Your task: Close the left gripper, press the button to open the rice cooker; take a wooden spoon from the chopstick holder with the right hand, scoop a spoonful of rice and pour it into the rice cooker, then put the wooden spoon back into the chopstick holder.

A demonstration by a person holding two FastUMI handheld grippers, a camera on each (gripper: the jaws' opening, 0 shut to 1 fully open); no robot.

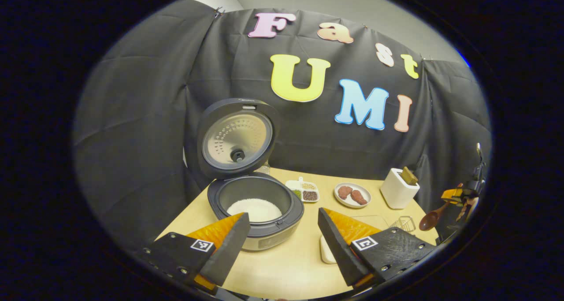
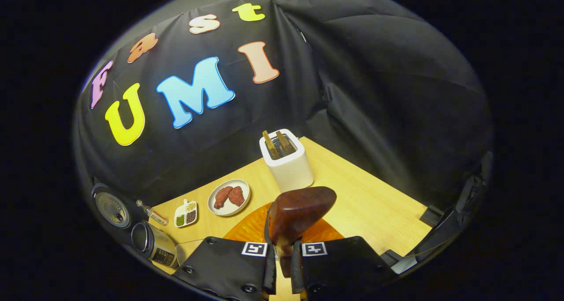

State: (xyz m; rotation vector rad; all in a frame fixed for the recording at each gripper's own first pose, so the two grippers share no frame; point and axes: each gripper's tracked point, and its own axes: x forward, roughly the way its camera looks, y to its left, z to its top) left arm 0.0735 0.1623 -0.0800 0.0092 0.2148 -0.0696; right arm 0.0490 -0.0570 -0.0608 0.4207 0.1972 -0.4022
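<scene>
The rice cooker (image 1: 257, 213) stands open on the table, its lid (image 1: 238, 138) upright and white rice (image 1: 254, 209) in the pot. My left gripper (image 1: 282, 217) is open just in front of the cooker, holding nothing. My right gripper (image 2: 284, 257) is shut on the handle of the wooden spoon (image 2: 299, 213), whose bowl points toward the white chopstick holder (image 2: 288, 162). In the left gripper view the right gripper (image 1: 460, 197) holds the spoon (image 1: 429, 221) off the table's right side, beside the holder (image 1: 398, 188). The spoon's brown bowl shows no rice there.
A plate of meat pieces (image 1: 352, 195) and a small divided dish of grains (image 1: 304, 191) sit between cooker and holder. A white object (image 1: 327, 250) lies partly hidden under my left gripper's right finger. A wire rack (image 1: 403, 224) is near the table's right edge. Wooden utensils (image 2: 275, 144) stand in the holder.
</scene>
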